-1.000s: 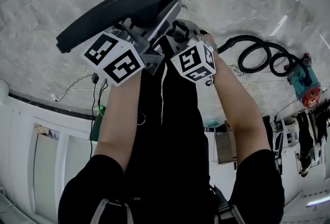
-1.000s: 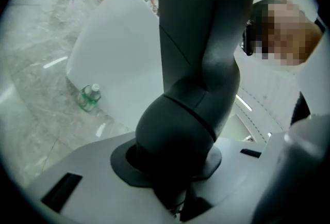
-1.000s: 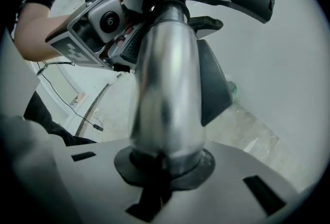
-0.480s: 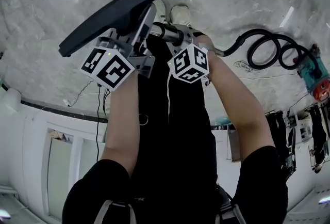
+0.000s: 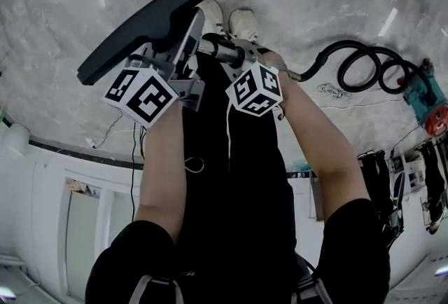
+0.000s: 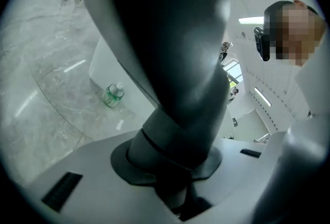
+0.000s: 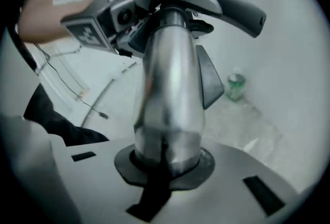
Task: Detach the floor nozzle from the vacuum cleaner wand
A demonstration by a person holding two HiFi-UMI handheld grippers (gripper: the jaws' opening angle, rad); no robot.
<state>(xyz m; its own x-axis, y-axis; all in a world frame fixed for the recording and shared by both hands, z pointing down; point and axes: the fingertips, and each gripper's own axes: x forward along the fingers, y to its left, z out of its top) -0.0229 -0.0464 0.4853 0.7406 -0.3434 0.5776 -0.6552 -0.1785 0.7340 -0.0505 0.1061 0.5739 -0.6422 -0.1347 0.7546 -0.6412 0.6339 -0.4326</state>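
Observation:
The black floor nozzle (image 5: pixel 150 19) hangs above the marble floor, slanting from lower left to upper right in the head view. My left gripper (image 6: pixel 178 166) is shut on its dark grey neck (image 6: pixel 175 89), which fills the left gripper view. The short silver wand (image 5: pixel 224 50) runs from that neck towards my right gripper (image 7: pixel 165 161), which is shut on the wand's shiny tube (image 7: pixel 167 94). In the right gripper view the nozzle (image 7: pixel 216 1) sits at the tube's far end, with the left gripper's marker cube (image 7: pixel 98 24) beside it. Both sets of fingertips are hidden under the marker cubes in the head view.
A coiled black hose (image 5: pixel 364 68) and a teal power tool (image 5: pixel 427 103) lie on the floor at the right. The person's white shoes (image 5: pixel 224 19) stand beneath the nozzle. A green bottle (image 6: pixel 112 95) stands by a white wall (image 5: pixel 42 183); a thin cable (image 5: pixel 105 131) trails nearby.
Both grippers, with the nozzle and wand, have shifted left and slightly away from the body. The nozzle's far end has swung left, uncovering the shoes.

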